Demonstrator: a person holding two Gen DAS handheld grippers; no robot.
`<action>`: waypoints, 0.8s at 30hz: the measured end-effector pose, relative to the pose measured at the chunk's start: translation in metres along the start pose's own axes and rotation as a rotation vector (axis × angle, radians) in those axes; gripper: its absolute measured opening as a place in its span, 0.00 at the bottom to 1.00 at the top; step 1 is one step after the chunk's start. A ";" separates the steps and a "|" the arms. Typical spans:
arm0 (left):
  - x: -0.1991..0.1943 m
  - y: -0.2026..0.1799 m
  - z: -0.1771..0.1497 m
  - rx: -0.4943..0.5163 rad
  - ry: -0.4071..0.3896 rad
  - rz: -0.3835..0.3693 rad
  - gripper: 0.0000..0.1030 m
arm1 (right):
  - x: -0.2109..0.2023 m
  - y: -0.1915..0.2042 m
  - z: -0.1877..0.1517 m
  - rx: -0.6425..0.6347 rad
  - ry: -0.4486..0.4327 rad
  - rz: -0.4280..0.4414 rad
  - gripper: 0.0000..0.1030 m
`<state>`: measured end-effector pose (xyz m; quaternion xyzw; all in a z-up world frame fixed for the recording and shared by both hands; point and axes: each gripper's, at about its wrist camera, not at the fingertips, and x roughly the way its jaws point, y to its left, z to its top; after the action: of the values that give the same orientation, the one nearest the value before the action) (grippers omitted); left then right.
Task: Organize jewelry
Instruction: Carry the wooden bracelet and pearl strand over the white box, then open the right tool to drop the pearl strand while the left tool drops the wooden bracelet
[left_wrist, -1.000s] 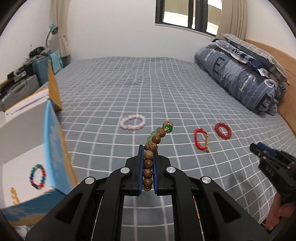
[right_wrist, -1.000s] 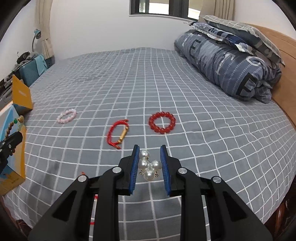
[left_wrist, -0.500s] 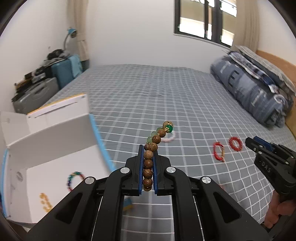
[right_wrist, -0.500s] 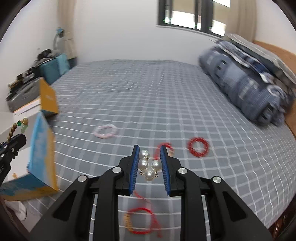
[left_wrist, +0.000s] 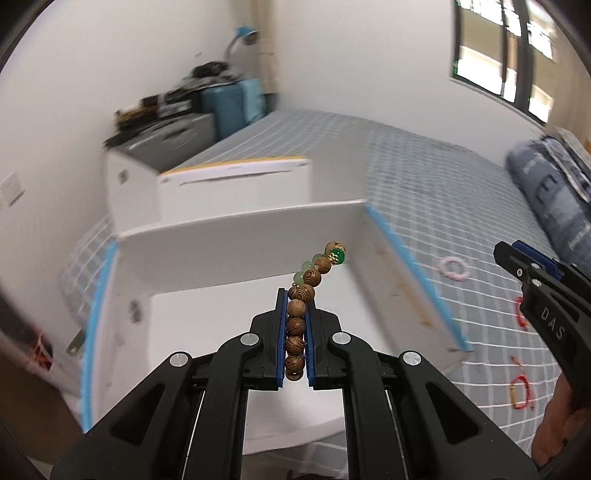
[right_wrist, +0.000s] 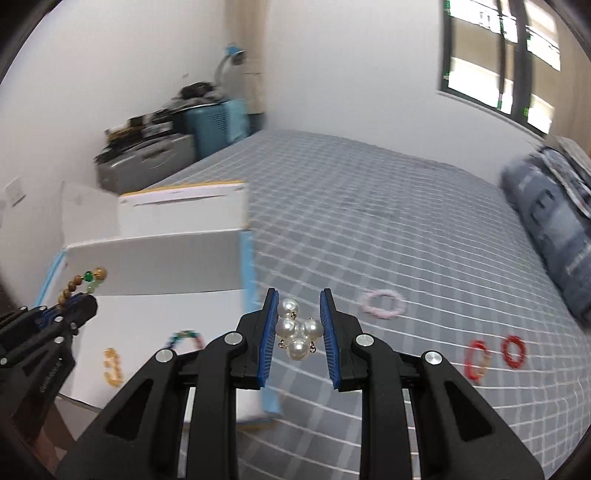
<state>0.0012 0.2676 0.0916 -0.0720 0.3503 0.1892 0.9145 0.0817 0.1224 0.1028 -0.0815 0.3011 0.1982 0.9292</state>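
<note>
My left gripper (left_wrist: 296, 295) is shut on a wooden bead bracelet (left_wrist: 297, 325) with green beads at its tip, held above the open white box (left_wrist: 236, 240). My right gripper (right_wrist: 298, 297) is shut on a pearl cluster (right_wrist: 297, 329), just right of the box (right_wrist: 155, 258). Inside the box lie a multicoloured bracelet (right_wrist: 186, 338) and a yellow bead piece (right_wrist: 112, 367). On the bed lie a pink bracelet (right_wrist: 382, 303), a red cord bracelet (right_wrist: 476, 360) and a red bead bracelet (right_wrist: 514, 350).
The box stands at the left edge of the grey checked bed (right_wrist: 369, 229), its lid (left_wrist: 236, 184) open behind. Cases and a blue suitcase (left_wrist: 232, 107) are stacked by the wall. A folded duvet (right_wrist: 546, 229) lies at the right. Another red cord bracelet (left_wrist: 521, 391) lies near my right gripper.
Both grippers swung left toward the box. The left gripper now hangs over the box interior with the wooden bracelet; the right follows with the pearls. Both grips are unchanged.
</note>
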 end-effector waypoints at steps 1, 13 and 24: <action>0.001 0.007 -0.001 -0.009 0.006 0.010 0.07 | 0.003 0.009 0.001 -0.009 0.004 0.011 0.21; 0.035 0.085 -0.017 -0.127 0.169 0.124 0.07 | 0.057 0.107 -0.005 -0.154 0.160 0.118 0.21; 0.061 0.090 -0.023 -0.139 0.294 0.153 0.07 | 0.086 0.112 -0.011 -0.139 0.314 0.106 0.21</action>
<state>-0.0073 0.3623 0.0342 -0.1350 0.4707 0.2692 0.8293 0.0925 0.2480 0.0394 -0.1593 0.4319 0.2523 0.8511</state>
